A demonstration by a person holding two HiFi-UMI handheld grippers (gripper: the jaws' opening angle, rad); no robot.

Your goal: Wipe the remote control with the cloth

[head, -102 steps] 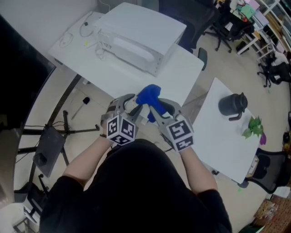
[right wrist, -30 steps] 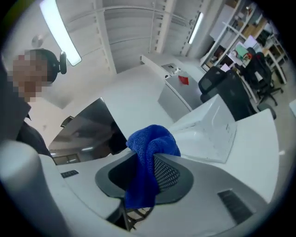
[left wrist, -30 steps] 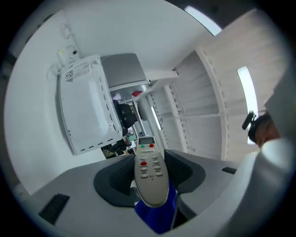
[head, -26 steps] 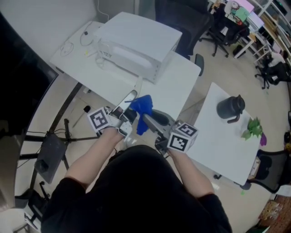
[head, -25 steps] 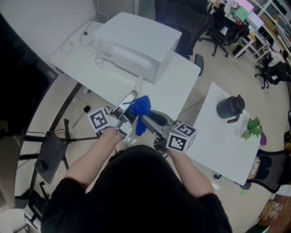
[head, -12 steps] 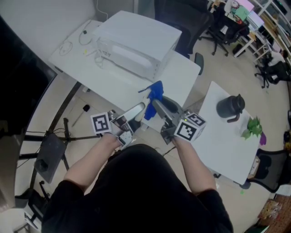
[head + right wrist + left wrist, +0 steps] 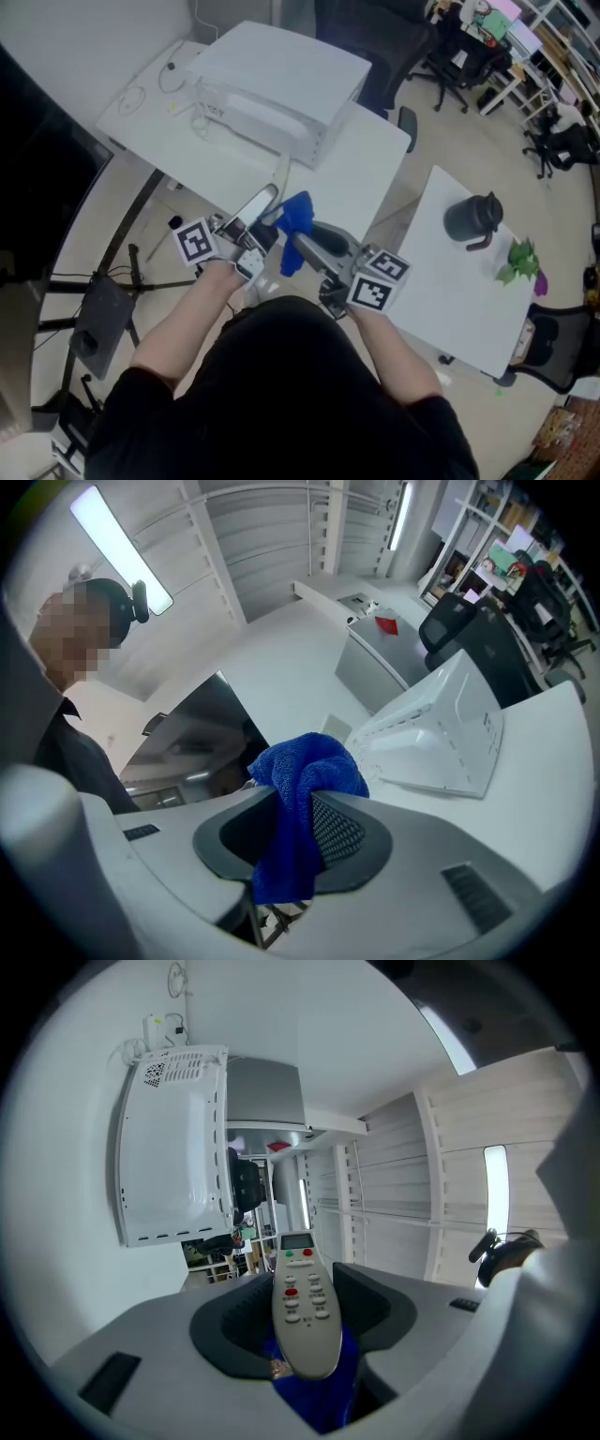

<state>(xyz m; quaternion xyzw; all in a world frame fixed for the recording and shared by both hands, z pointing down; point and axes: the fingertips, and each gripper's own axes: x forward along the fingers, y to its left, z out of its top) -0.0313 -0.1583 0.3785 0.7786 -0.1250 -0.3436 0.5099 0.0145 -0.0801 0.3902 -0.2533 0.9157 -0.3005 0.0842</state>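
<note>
Cloth (image 7: 296, 223), clamped in the right gripper (image 7: 305, 248), lies under the remote control (image 7: 256, 204), which the left gripper (image 7: 242, 230) clasps above the desk (image 7: 361, 178)'s near edge. Best to stroke lengthwise, with both grips firm.

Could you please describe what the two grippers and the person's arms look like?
Both the left gripper and the right gripper are smooth grey plastic with dark textured pads. Each carries a white cube printed with black square markers. The person wears a black short-sleeved top.
</note>
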